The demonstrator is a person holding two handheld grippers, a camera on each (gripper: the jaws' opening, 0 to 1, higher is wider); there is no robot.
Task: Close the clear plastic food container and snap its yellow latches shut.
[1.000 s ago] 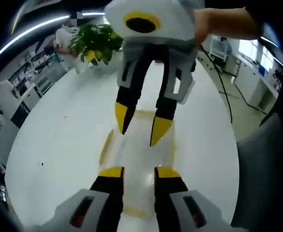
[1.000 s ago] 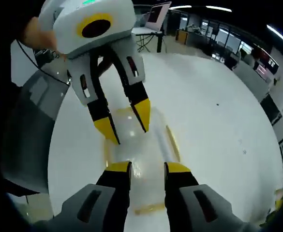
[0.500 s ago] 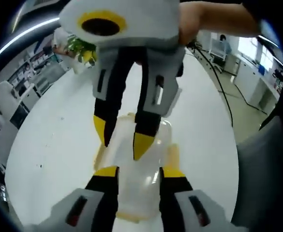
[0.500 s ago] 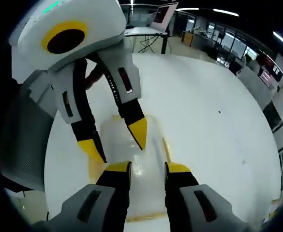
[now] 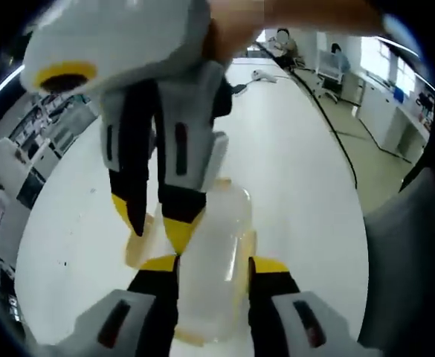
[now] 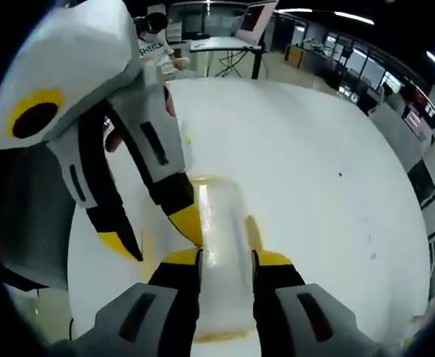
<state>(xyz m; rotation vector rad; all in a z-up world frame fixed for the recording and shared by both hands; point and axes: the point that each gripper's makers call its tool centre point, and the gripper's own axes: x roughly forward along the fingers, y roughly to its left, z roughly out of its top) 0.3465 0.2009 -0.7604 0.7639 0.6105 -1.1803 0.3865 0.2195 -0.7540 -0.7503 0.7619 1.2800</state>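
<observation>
On the white surface, in the left gripper view, the container is lying lengthwise between the left gripper's two yellow-tipped jaws, which are standing parted on either side of its clear body; whether they are pressing on it cannot be told. At the left of that view the right gripper is coming down from above, its jaws apart, one yellow tip hanging over a yellow latch on the container's left edge and the other resting against the clear top. A second latch is showing just along the container's right edge, and a hand is gripping the right gripper's grey body at the top. In the right gripper view, the left gripper is reaching in from the upper left with its jaws spread, one tip hanging left of the container and the other touching its left side near the lid's edge. The right gripper is straddling the container here, its jaws released and standing to either side of the clear lid, with a yellow latch just beside the right jaw. The white surface is stretching away to the right, with desks and screens far behind.
</observation>
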